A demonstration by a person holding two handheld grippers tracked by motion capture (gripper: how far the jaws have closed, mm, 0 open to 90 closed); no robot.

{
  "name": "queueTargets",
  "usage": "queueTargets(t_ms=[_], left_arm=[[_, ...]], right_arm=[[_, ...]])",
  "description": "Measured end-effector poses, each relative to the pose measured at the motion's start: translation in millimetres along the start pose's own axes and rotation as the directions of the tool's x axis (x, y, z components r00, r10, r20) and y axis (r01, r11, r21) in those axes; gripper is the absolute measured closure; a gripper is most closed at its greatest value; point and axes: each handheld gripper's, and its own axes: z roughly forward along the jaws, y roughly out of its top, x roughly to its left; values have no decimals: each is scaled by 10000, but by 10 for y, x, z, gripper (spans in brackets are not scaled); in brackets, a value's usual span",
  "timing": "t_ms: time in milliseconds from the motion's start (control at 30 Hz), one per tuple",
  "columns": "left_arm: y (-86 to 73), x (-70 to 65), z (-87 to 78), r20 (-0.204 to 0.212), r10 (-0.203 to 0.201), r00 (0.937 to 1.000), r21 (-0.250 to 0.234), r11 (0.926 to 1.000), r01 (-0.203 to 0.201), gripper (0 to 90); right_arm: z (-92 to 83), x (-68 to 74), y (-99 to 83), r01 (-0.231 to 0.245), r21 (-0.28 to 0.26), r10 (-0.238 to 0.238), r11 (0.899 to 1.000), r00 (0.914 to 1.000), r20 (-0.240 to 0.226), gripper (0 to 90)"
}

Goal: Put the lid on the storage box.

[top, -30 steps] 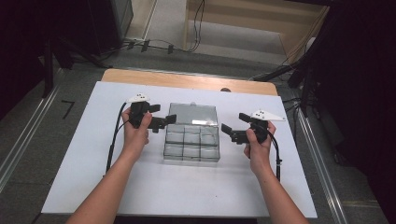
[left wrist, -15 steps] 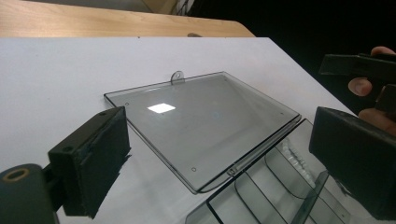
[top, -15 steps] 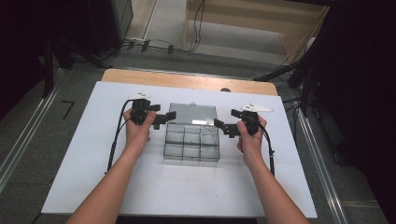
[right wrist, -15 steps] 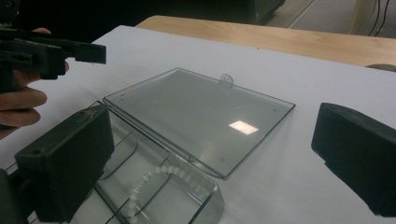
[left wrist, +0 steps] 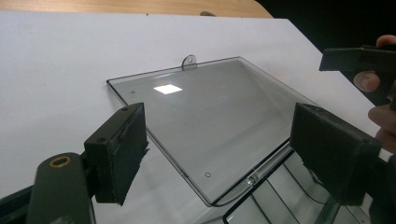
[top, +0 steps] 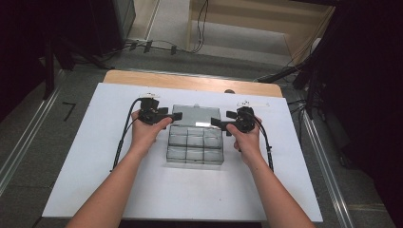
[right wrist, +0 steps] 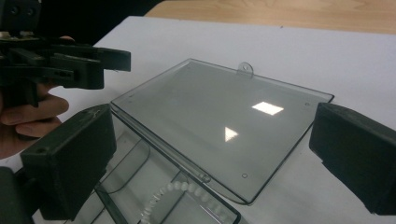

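Left hand-held gripper: the left hand-held gripper point(top: 177, 116) sits at the 9 o'clock side of the box, jaws pointing toward 3 o'clock; they stand fairly wide and have just been closing, with the near corner of the lid between them and neither pad touching it.
Right hand-held gripper: the right hand-held gripper point(top: 216, 122) mirrors it from the 3 o'clock side, jaws wide, pointing toward 9 o'clock, nothing pressed between them.
Bench: the white-topped bench point(top: 95, 156) carries the box at its middle; a strip of bare wood shows along its 12 o'clock edge.
Box: the clear plastic compartment box point(top: 195, 147) lies between the two hands, long axis running 12 to 6 o'clock with lid and tray taken together.
Lid: the clear flat hinged lid point(left wrist: 210, 116) is thrown fully back and rests flat on the bench at 12 o'clock of the tray, its small tab point(left wrist: 188, 61) at the far edge.
Key relation: both grippers flank the hinge line, about equally near; the lid's side edges lie just ahead of each pair of jaws.
Contents: a string of small white beads point(right wrist: 180, 191) lies in a compartment near the hinge; the other compartments I can see look empty.
Judgement: a two-sided pinch on the lid's edges looks likely next, to swing it shut.
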Motion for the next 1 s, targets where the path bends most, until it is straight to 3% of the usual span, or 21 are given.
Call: queueTargets(t_ms=[67,533,1000], left_arm=[[-5,13,21,16,-219,9998,28,9998,219,204],[-55,86,123,-188,-734,9971,497,9960,743,288],[-95,107,210,-94,-1198,9928,593,9910,1202,311]], right_arm=[[31,-4,5,-114,158,113,9998,9999,57,34],[210,-118,-41,-1053,861,987,9907,9921,777,137],[336,-155,-106,-1351,1194,1240,9836,9877,954,191]])
